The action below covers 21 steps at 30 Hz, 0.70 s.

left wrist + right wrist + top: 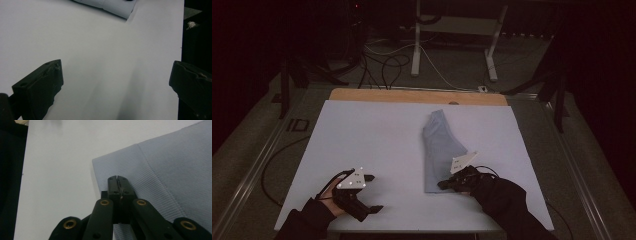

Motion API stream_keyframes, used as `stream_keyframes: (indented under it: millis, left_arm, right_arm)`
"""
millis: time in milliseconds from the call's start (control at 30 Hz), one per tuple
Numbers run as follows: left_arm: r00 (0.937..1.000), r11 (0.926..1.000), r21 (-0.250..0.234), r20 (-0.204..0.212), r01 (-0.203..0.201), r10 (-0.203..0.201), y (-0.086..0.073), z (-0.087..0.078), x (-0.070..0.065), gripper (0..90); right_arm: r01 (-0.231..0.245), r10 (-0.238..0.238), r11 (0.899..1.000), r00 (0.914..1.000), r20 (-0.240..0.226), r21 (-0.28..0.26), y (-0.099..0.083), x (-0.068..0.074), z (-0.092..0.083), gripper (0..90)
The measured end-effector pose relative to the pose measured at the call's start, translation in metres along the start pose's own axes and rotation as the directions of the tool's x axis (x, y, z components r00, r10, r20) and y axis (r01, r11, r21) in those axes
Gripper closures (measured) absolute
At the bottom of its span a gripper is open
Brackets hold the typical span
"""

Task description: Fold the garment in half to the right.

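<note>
Cloth (439, 150) lay folded on the table (362, 140). Right gripper (117, 180) was closed, jaws together over its ribbed hem. Left gripper (374, 192) stood wide open, empty.

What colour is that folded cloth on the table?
Light blue cloth, with a ribbed band along its edge; the right gripper view shows it best.

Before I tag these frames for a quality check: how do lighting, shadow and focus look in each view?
High view: dim, with dark edges; the blue garment reads on the pale table. Left gripper view: soft shadow streaks on the sheet, near tongs blurred. Right gripper view: even light, the garment's ribbed hem sharp, the closed tongs softer.
</note>
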<state>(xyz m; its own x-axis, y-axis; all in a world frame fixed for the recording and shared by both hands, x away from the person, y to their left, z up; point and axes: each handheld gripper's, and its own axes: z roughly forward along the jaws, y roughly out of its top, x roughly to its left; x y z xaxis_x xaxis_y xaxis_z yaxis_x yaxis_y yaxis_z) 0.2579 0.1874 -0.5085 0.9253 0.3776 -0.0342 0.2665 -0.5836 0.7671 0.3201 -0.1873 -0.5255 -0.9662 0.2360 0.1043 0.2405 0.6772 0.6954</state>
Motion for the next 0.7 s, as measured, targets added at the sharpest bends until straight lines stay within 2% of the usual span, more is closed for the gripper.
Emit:
stream_keyframes:
  millis: [233,533,633,700]
  left_arm:
    - [1.0,1.0,0.0,0.0,-0.001,0.001,0.0,0.0,0.0,0.3]
    - [1.0,1.0,0.0,0.004,-0.003,0.003,0.001,0.0,0.0,0.3]
    - [1.0,1.0,-0.003,0.004,-0.002,0.002,0.001,-0.001,0.0,0.3]
    - [1.0,1.0,-0.003,0.002,0.001,-0.001,0.0,-0.001,0.0,0.3]
  right_arm:
    - [0.023,-0.023,1.0,0.9997,-0.005,0.005,-0.001,0.002,0.0,90.0]
    - [0.007,-0.007,1.0,1.0,0.002,-0.002,-0.001,0.002,0.0,90.0]
    - [0.007,-0.007,1.0,0.9999,0.008,-0.021,0.003,0.002,-0.005,90.0]
    - [0.002,-0.002,0.999,1.0,0.005,-0.053,0.005,0.002,-0.01,90.0]
